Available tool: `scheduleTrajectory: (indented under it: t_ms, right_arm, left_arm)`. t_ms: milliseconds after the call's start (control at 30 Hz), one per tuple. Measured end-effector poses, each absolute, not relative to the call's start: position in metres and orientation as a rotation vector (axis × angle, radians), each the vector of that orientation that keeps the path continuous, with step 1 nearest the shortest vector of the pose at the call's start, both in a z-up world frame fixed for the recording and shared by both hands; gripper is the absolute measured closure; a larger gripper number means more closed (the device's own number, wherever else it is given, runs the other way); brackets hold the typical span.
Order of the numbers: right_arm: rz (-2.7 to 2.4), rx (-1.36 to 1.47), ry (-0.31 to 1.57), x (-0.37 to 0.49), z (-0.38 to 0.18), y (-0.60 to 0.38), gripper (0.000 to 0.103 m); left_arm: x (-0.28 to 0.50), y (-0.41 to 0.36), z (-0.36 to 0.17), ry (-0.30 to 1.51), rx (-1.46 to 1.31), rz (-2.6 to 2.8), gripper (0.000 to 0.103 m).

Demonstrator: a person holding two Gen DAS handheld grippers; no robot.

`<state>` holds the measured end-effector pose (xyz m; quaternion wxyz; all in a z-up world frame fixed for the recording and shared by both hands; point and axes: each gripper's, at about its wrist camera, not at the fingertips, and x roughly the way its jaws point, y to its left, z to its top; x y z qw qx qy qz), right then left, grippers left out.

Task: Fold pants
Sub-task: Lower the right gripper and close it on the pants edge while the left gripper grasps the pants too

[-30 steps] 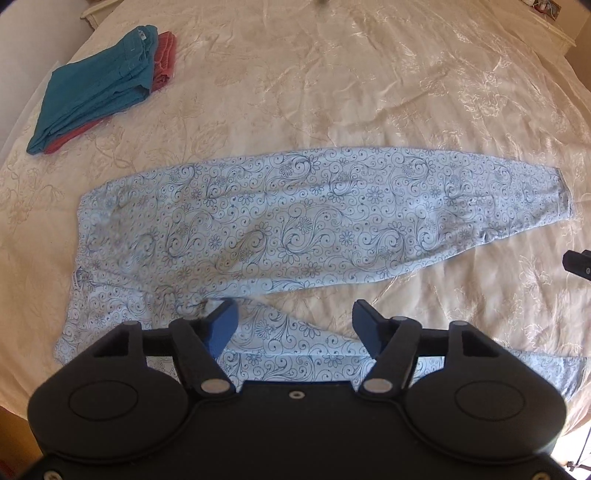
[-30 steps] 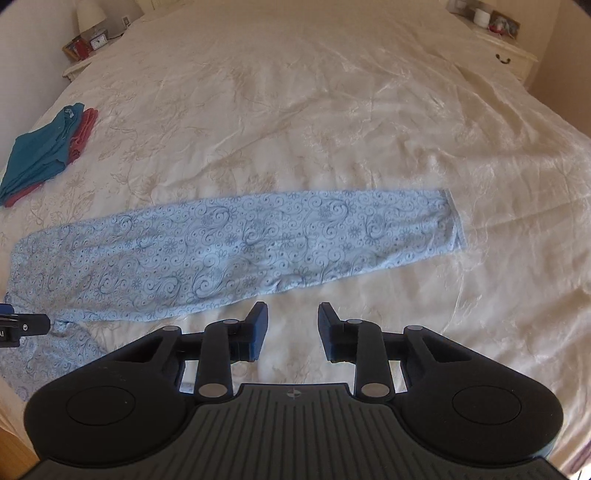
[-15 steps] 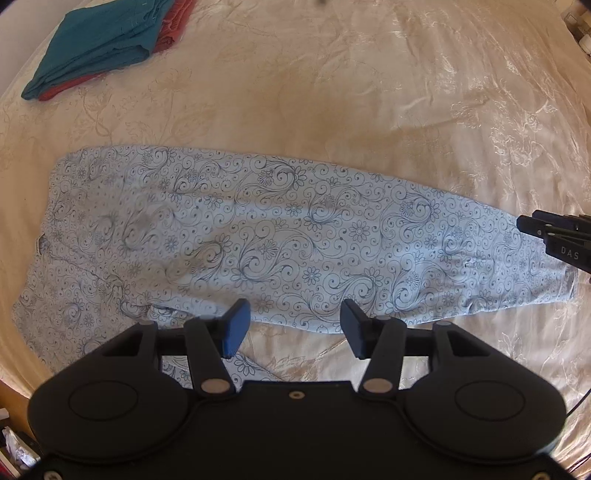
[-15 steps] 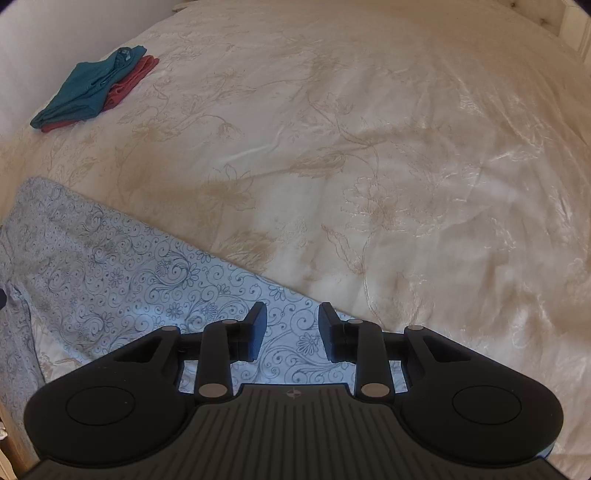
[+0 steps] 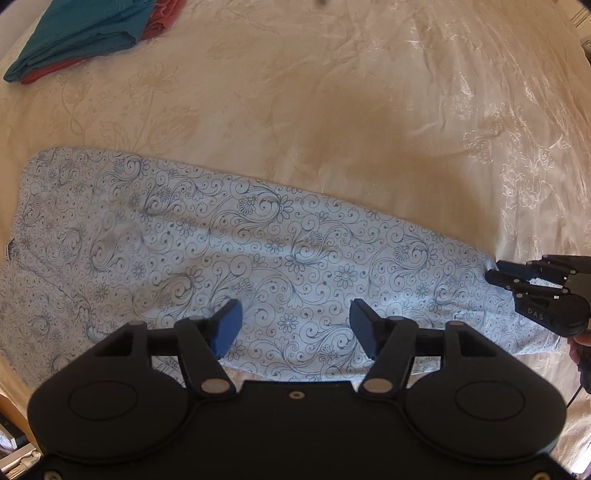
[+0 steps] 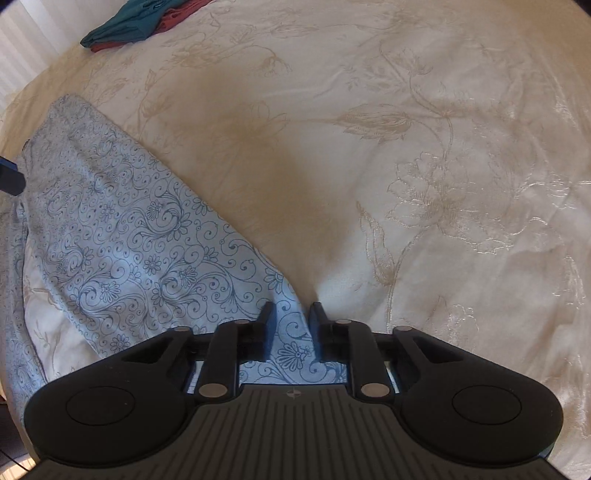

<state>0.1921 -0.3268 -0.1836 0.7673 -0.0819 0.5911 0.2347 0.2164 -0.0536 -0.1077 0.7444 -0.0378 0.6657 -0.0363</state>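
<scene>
Light blue pants with a dark swirl-and-flower print lie flat on a cream bedspread, waist at the left and leg ends at the right. My left gripper is open, low over the near edge of the upper leg. My right gripper is narrowly open with its jaws either side of the far corner of the leg end of the pants. It also shows in the left wrist view, touching the leg end. The lower leg is mostly hidden under my left gripper.
A folded teal garment lies on a folded red one at the bed's far left, also in the right wrist view. The cream embroidered bedspread stretches behind the pants. The bed's near left edge drops off.
Both grippers have moved down and closer to the pants. The right gripper has travelled to the leg end and its jaws now straddle the fabric corner.
</scene>
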Motion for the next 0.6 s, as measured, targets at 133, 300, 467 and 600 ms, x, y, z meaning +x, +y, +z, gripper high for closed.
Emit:
scheduleTrajectory:
  t_ms: [133, 300, 467, 600]
  right_arm:
    - [0.537, -0.199, 1.236, 0.176, -0.171, -0.326, 0.100]
    - [0.542, -0.237, 1.179, 0.156, -0.156, -0.322, 0.101]
    - [0.526, -0.245, 1.147, 0.152, -0.154, -0.321, 0.101]
    - [0.518, -0.254, 1.141, 0.149, -0.156, -0.318, 0.101]
  left_arm:
    - [0.240, -0.060, -0.122, 1.474, -0.122, -0.084, 0.036]
    - [0.263, -0.065, -0.143, 1.476, -0.187, -0.061, 0.031]
    - [0.277, -0.068, -0.162, 1.457, -0.250, -0.032, 0.031]
    - [0.281, -0.068, -0.168, 1.434, -0.286, 0.000, 0.031]
